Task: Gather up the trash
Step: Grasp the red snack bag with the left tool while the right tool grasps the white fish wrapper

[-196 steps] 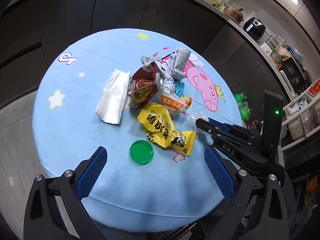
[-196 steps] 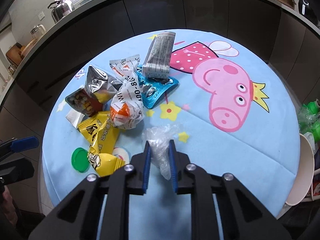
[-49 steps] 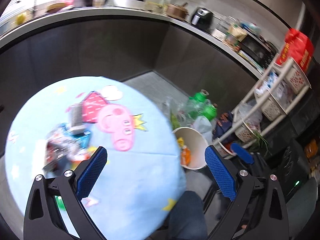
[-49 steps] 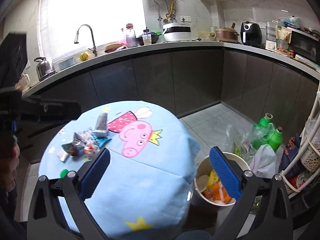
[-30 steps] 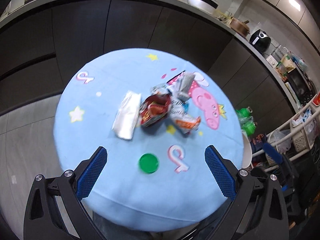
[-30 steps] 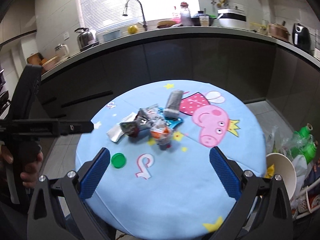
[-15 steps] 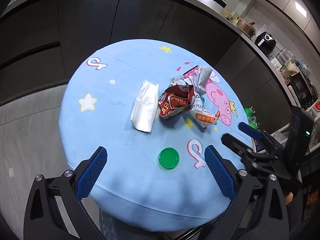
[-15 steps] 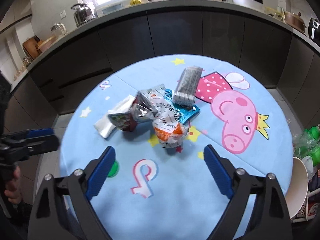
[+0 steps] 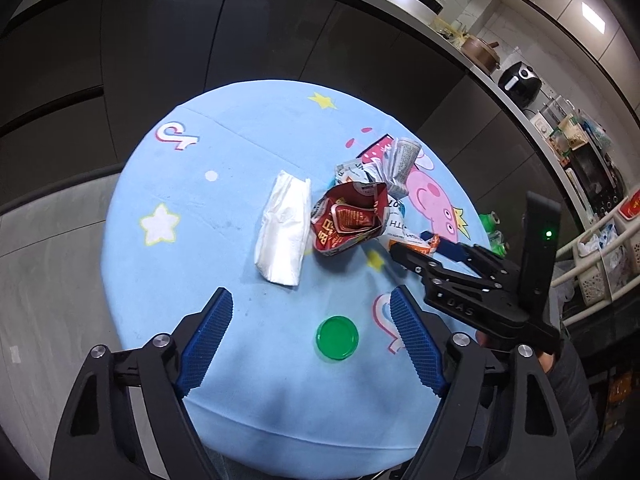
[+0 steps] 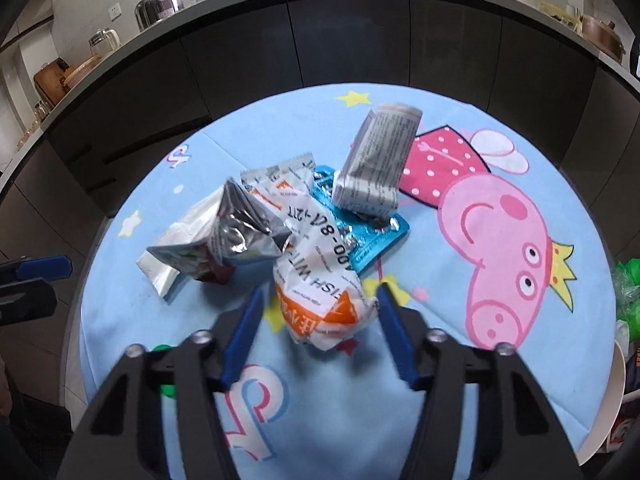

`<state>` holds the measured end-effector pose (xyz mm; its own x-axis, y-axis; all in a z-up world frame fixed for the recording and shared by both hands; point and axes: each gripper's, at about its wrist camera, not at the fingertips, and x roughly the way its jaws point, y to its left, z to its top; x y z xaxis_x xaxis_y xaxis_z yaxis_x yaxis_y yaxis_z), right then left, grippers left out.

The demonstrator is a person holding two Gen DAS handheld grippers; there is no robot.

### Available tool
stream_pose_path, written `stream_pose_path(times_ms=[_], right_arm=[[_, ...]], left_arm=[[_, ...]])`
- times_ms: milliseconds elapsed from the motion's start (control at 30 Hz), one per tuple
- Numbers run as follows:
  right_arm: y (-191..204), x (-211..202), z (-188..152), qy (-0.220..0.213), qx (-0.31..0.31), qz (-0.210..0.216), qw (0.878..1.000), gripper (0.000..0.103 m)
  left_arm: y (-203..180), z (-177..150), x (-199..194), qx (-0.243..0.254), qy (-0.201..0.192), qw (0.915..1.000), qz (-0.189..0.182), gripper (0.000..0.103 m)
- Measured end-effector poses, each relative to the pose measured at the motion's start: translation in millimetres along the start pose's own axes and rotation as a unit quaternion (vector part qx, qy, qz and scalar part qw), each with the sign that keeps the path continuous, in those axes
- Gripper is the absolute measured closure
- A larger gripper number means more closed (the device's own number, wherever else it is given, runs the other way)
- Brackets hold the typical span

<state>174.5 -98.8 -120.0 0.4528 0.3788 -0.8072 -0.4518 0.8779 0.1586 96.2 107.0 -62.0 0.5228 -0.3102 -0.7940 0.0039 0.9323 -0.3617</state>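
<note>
Left hand-held gripper (image 9: 310,338) over near tabletop (image 9: 224,148) edge, jaws closing, nothing pressed; green lid (image 9: 337,337) lies between the pads. Napkin (image 9: 285,228) touches red wrapper (image 9: 349,222). Right hand-held gripper (image 9: 430,242) tips reach the orange-white wrapper (image 9: 416,238) just right of it.

green lid (image 10: 167,389) mostly hidden.

A round counter (image 9: 168,280) in a blue cartoon cloth — crumpled wrappers (image 10: 320,280), a white tissue (image 9: 285,228), a green lid (image 9: 337,337) on it.
</note>
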Motion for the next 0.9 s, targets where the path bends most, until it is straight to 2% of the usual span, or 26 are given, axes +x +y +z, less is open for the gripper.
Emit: stream_pose_path(times_ms=[133,233,333,467,533,900], right_arm=[[0,-7,-7,-0.003,0.002,0.013,1.0,0.062],[1,-19,-13,-0.013,0.004,0.01,1.0,0.063],[0,-31,-20,-0.021,0.012,0.007,1.0,0.063],[-5,-41,-29,-0.024,0.025,0.002,0.999,0.063],[-8,-44,-33,-0.025,0.031,0.003,0.999,0.063],[-21,-60,-41,-0.041,0.061,-0.008,0.997,0.063]], left_arm=[[-10,10,11,0.022,0.003,0.9997,-0.007,0.031],[-18,21,24,0.036,0.006,0.9993,-0.011,0.032],[-29,30,43,0.064,0.011,0.9978,0.01,0.032],[-42,39,68,0.089,0.028,0.9955,0.016,0.041],[-48,41,78,0.102,0.036,0.994,0.019,0.044],[-73,37,102,0.135,0.071,0.9882,0.012,0.048]])
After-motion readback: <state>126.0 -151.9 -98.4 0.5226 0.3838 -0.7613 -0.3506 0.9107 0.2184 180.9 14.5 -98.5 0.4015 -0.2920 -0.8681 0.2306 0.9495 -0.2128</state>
